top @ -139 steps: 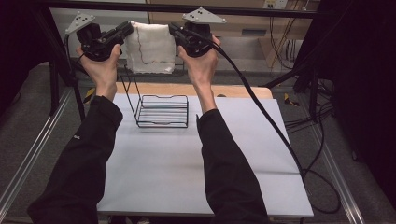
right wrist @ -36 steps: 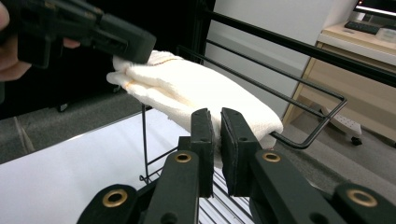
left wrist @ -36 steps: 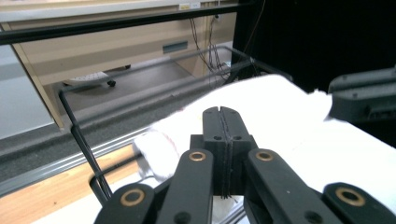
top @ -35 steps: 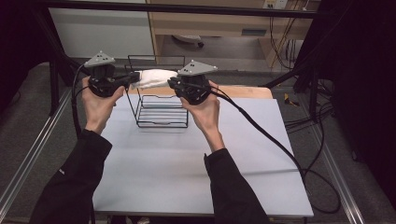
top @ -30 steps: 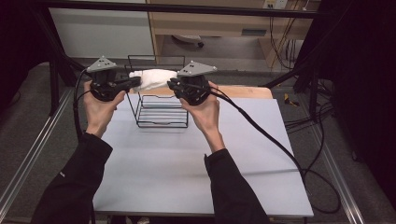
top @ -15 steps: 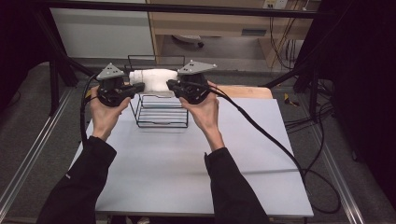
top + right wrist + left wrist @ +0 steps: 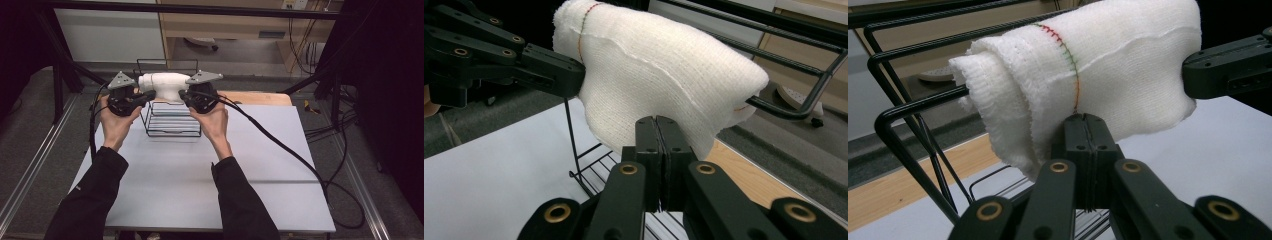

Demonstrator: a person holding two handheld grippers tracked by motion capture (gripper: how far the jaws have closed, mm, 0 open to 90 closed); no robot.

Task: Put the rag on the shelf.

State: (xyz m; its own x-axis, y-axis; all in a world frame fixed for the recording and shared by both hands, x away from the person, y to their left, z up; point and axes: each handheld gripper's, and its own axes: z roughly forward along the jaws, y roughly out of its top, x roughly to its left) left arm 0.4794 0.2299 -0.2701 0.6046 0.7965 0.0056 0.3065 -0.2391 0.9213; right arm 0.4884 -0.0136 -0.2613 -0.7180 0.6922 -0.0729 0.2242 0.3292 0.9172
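Black jaws were pinched shut on a folded white towel (image 7: 1098, 70) — the left gripper (image 7: 1087, 125) held one end and the right gripper (image 7: 657, 127) held the other. In the high view the towel sat in the upper middle of the frame, just above the wire basket (image 7: 170, 120) on the white table (image 7: 200, 180). A few seconds before, the towel hung up high and spread out. Now it was rolled small and brought down low — so it looked ready to go into the basket. It was not inside yet.
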